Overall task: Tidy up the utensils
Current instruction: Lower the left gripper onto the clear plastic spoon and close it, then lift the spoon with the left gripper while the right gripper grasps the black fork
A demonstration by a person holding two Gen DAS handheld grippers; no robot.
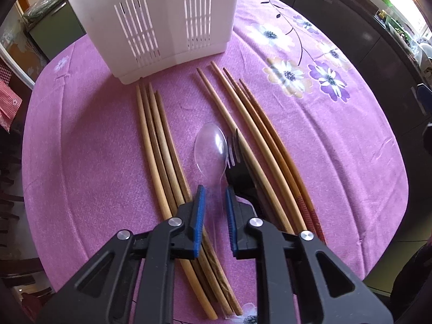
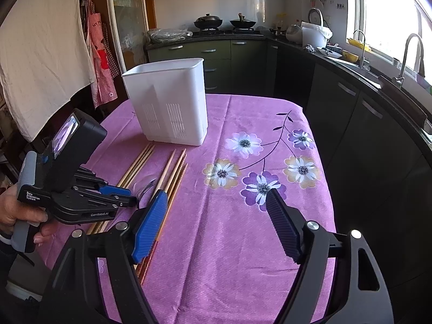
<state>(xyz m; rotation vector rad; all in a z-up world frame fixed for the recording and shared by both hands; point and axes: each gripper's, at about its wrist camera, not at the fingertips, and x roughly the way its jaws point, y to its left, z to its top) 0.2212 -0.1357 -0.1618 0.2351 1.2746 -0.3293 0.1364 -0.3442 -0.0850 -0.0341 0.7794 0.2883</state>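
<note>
Clear plastic spoon (image 1: 212,145) lies between my left gripper's (image 1: 215,191) narrow jaws — my right gripper's (image 2: 216,197) jaws wide, holding nothing.

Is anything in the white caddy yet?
Cannot tell: neither view looks down into the white caddy, though no handles rise above its rim; the chopsticks, clear spoon and black fork lie on the tablecloth.

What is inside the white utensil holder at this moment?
Nothing shows above the rim of the white utensil holder. Its walls hide the interior from both cameras, so whether it is empty cannot be told. Chopsticks lie outside on the tablecloth.
</note>
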